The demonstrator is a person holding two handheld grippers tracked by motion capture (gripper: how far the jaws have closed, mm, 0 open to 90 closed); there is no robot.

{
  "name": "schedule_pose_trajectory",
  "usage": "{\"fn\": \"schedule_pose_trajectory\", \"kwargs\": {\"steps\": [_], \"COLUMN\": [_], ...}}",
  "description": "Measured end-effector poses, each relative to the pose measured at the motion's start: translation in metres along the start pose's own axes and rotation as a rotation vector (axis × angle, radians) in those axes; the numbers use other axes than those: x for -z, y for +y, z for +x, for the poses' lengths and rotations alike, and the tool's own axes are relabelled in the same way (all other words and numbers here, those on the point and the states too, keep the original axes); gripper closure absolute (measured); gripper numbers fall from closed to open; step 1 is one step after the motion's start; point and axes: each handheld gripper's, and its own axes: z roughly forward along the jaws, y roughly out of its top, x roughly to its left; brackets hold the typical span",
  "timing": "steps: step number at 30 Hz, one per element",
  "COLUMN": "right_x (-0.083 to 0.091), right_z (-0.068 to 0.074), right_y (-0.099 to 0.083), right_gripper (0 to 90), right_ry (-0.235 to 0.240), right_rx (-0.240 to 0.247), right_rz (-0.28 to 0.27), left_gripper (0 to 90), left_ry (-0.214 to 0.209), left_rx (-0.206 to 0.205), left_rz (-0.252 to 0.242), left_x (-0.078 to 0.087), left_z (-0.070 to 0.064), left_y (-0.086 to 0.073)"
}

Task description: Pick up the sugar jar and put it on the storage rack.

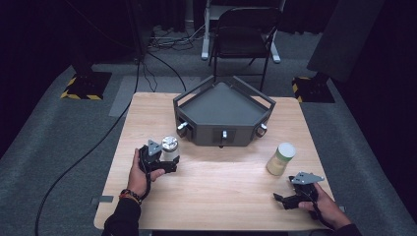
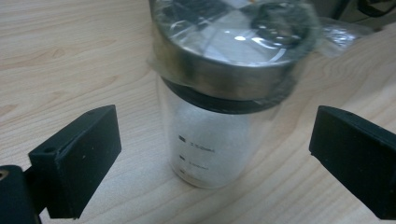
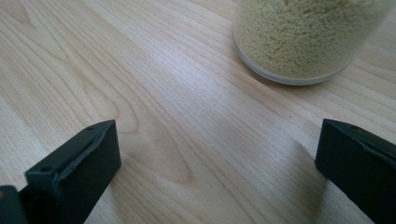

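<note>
The wooden desk carries a dark, three-cornered metal tray at its far middle, its open top and knobbed front walls turned toward the person, so it likely serves as the place where things are to be gathered. Nearer, at the right, stands a jar of pale yellow grain with a light lid, upright and well apart from the tray; the right gripper lies low just short of it, and in the right gripper view its fingers are spread wide over bare wood with the jar ahead and untouched, which reads as waiting its turn. At the left, a clear glass jar with a shiny steel lid stands upright near the tray's left corner. The left gripper is brought up level to it; in the left gripper view its fingers stand apart on either side of the glass body, below the lid, not yet touching. That low, flanking position suits a grasp on the straight wall, not the wider lid.
</note>
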Motion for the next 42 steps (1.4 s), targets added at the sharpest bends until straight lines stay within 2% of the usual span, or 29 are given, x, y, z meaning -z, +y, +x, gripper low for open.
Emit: {"fn": "schedule_pose_trajectory", "kwargs": {"steps": [1, 6, 11, 13, 16, 17, 19, 25, 31, 32, 37, 42], "right_x": [0.000, 0.000, 0.000, 0.000, 0.000, 0.000, 0.000, 0.000, 0.000, 0.000, 0.000, 0.000], "right_z": [0.000, 0.000, 0.000, 0.000, 0.000, 0.000, 0.000, 0.000, 0.000, 0.000, 0.000, 0.000], "right_y": [0.000, 0.000, 0.000, 0.000, 0.000, 0.000, 0.000, 0.000, 0.000, 0.000, 0.000, 0.000], "right_gripper": [0.0, 0.0, 0.0, 0.0, 0.0, 0.0, 0.0, 0.0, 0.0, 0.0, 0.0, 0.0], "right_ry": [0.000, 0.000, 0.000, 0.000, 0.000, 0.000, 0.000, 0.001, 0.001, 0.001, 0.002, 0.002], "right_rx": [0.000, 0.000, 0.000, 0.000, 0.000, 0.000, 0.000, 0.001, 0.001, 0.001, 0.001, 0.001], "right_rz": [0.000, 0.000, 0.000, 0.000, 0.000, 0.000, 0.000, 0.000, 0.000, 0.001, 0.001, 0.001], "left_gripper": [2.1, 3.3, 5.6, 9.9, 16.1, 20.1, 27.1, 28.4, 28.8, 28.8, 29.0, 29.2], "left_ry": [-0.005, 0.001, -0.003, -0.003, -0.012, -0.025, -0.021, -0.012, -0.002, 0.001, -0.015, -0.013], "left_rx": [0.025, 0.048, 0.078, 0.090, 0.089, 0.079, 0.057, 0.031, 0.031, 0.018, 0.040, 0.044], "left_rz": [-0.002, -0.003, -0.027, -0.052, -0.063, -0.082, -0.092, -0.083, -0.081, -0.081, -0.090, -0.100], "left_x": [-0.003, -0.011, -0.018, -0.024, -0.028, -0.029, -0.029, -0.029, -0.030, -0.030, -0.029, -0.026], "left_z": [0.003, 0.002, 0.004, 0.004, 0.005, 0.005, 0.003, 0.001, -0.003, -0.005, -0.005, -0.008], "left_y": [0.000, 0.000, -0.003, -0.008, -0.011, -0.014, -0.014, -0.011, -0.009, -0.007, -0.005, -0.001]}}
